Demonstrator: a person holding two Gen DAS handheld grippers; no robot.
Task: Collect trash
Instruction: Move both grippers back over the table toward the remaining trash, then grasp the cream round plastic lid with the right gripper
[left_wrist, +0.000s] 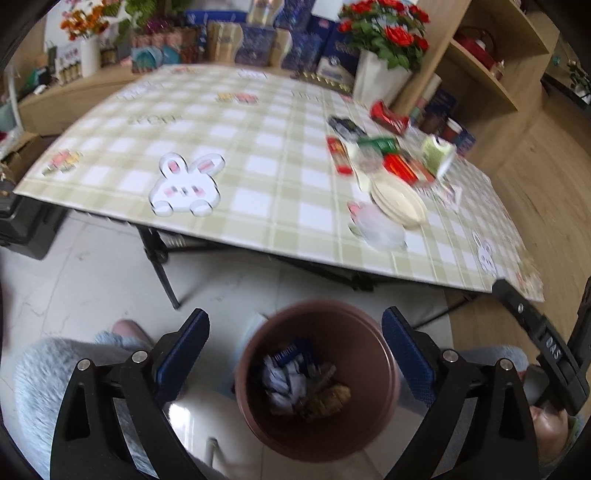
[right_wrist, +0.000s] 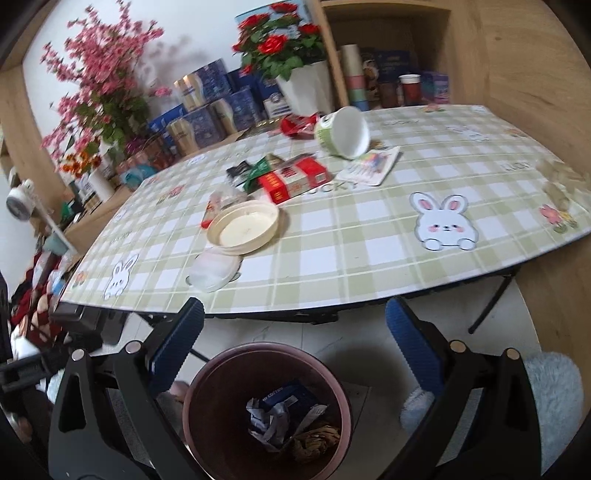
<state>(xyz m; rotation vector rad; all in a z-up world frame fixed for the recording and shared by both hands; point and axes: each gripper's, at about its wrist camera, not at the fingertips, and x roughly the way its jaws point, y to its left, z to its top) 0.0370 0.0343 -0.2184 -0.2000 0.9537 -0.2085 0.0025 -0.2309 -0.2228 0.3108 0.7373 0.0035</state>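
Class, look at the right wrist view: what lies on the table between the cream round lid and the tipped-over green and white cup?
In the right wrist view, red snack boxes lie between the cream lid and the tipped cup, with a green wrapper beside them.

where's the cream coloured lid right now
In the right wrist view the cream lid lies on the table left of centre, touching the clear lid, with the red box behind it.

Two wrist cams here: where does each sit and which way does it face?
Left wrist: on the left tongs, open, angled down over the brown bin toward the checked table; grey fuzzy slippers and the right tongs' body at the right edge show.
Right wrist: on the right tongs, open, same downward tilt over the bin; one slipper shows.
Shared: bin, table, cream lid, tipped cup.
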